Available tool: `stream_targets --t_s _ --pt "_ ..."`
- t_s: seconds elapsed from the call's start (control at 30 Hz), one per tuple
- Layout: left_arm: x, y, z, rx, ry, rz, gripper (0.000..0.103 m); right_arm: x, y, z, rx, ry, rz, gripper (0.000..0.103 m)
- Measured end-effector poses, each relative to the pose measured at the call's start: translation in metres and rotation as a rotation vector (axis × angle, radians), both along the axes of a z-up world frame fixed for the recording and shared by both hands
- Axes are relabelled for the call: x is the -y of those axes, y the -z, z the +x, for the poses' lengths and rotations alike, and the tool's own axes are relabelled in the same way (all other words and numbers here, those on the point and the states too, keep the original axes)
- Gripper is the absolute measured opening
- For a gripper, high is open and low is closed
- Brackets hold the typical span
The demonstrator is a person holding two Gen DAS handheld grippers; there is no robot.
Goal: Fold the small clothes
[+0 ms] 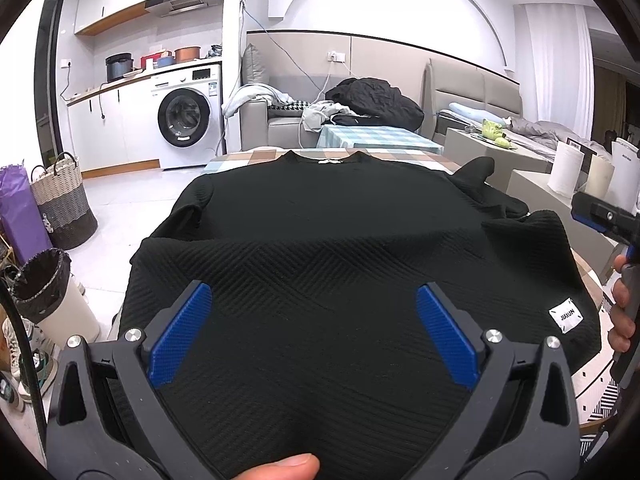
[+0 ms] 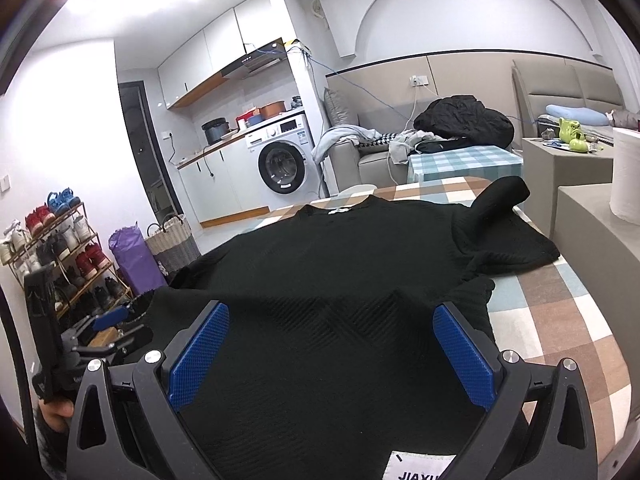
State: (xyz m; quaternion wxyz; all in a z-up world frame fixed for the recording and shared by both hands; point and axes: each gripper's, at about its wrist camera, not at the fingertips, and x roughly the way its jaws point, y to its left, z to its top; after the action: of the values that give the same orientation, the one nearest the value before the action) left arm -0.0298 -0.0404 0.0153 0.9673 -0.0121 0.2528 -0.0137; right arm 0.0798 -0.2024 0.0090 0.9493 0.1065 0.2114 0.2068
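A black ribbed sweater lies flat on a checked tablecloth, collar at the far end; it also fills the right wrist view. Its near hem is folded up over the body, with a white JIAXUN label near the right corner. My left gripper is open over the hem's left part, blue pads spread apart. My right gripper is open over the hem's right part, the label just below it. The right sleeve sticks up, bent.
A sofa with piled clothes and a washing machine stand beyond the table. A woven basket and a bin stand on the floor to the left. Paper rolls stand to the right. A shoe rack stands far left.
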Motion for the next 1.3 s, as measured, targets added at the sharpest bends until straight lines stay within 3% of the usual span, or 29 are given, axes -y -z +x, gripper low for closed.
stream_targets --t_s 0.57,1.3 --pt "0.002 0.0 0.002 -0.004 -0.007 -0.004 0.102 0.007 0.001 -0.001 -0.02 -0.002 0.039 0.103" --pt "0.005 -0.005 -0.001 0.015 -0.02 -0.008 0.102 -0.001 -0.008 -0.009 0.028 -0.008 -0.013 0.103"
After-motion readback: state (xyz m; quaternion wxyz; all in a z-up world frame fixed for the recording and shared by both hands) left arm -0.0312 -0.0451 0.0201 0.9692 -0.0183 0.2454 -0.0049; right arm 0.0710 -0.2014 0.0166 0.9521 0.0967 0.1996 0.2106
